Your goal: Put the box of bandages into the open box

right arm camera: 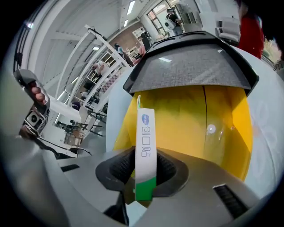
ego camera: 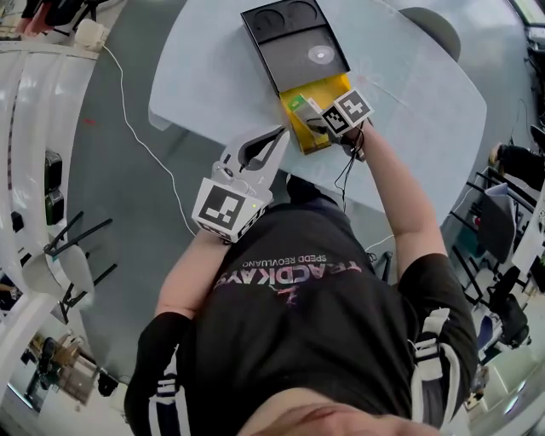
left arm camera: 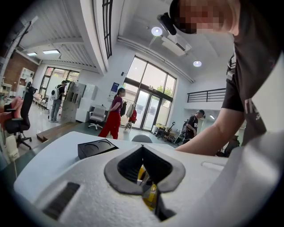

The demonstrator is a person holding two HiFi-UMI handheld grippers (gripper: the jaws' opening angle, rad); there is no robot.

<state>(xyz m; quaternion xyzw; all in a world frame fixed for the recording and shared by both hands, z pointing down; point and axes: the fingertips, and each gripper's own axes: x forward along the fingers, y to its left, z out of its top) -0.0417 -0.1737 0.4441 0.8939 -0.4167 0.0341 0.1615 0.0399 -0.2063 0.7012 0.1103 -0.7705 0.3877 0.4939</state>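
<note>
My right gripper [ego camera: 313, 117] [right arm camera: 144, 172] is shut on the bandage box [right arm camera: 145, 146], a thin white carton with a green end [ego camera: 300, 104]. It holds the carton edge-on over the left part of the open yellow box [ego camera: 328, 92] [right arm camera: 195, 119]. Whether the carton touches the box floor is hidden. The yellow box's black lid [ego camera: 294, 38] [right arm camera: 195, 66] lies flat just beyond it. My left gripper [ego camera: 279, 134] [left arm camera: 142, 165] hovers at the table's near edge, left of the yellow box, shut with nothing in it.
The round pale table [ego camera: 213, 77] carries only the box and lid [left arm camera: 95, 147]. A grey chair [ego camera: 430, 25] stands at its far side. A white cable [ego camera: 128, 111] runs across the floor at left. People [left arm camera: 114, 113] stand far off in the room.
</note>
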